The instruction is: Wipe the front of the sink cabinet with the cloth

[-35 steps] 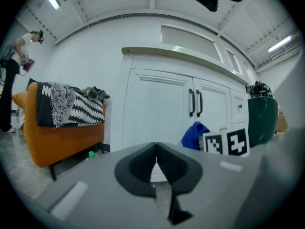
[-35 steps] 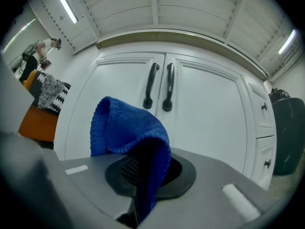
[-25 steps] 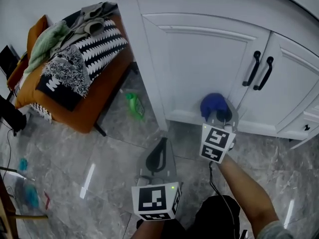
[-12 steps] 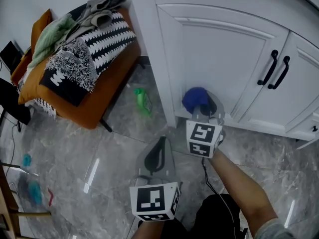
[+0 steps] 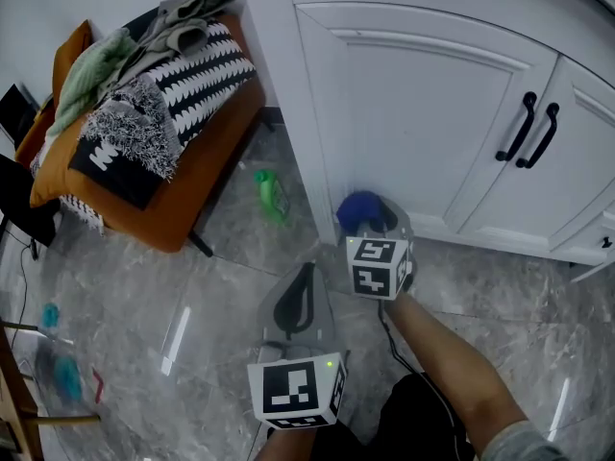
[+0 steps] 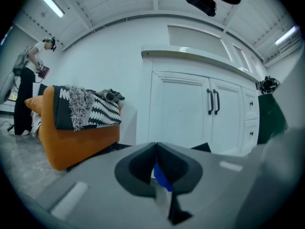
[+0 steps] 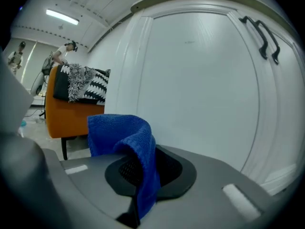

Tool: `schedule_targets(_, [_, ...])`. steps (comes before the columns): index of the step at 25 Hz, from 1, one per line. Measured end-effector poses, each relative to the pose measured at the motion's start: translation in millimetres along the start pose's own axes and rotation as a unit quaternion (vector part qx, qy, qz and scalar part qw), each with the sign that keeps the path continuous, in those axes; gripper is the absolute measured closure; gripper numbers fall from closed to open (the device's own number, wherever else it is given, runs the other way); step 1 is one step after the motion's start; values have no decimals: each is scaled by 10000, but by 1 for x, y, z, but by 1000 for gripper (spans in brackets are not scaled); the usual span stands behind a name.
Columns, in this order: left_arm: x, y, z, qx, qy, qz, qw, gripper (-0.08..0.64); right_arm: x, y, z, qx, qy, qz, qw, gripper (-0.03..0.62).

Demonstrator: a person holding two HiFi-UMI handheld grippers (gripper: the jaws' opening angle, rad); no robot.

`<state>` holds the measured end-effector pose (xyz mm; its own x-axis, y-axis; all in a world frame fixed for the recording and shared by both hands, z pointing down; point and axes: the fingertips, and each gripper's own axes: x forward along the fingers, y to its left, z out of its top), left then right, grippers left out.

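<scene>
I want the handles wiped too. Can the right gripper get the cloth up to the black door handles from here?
Probably yes. The right gripper holds the blue cloth low in front of the left door, and only bare door panel lies between it and the black handles.

light: bright, even | glare: streaks on glossy floor (image 5: 178, 339) | gripper views: fisheye, dark corners
</scene>
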<state>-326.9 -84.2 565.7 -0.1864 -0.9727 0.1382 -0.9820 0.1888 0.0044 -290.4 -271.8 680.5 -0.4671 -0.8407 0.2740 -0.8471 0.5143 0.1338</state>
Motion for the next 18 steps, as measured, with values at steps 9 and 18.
schedule_targets(9, [13, -39, -1, 47, 9, -291, 9996, 549, -27, -72, -22, 73, 80, -503, 9987, 565])
schedule_targets(18, [34, -108, -6, 125, 73, -747, 9971, 549, -68, -163, -55, 984, 351, -983, 9897, 566])
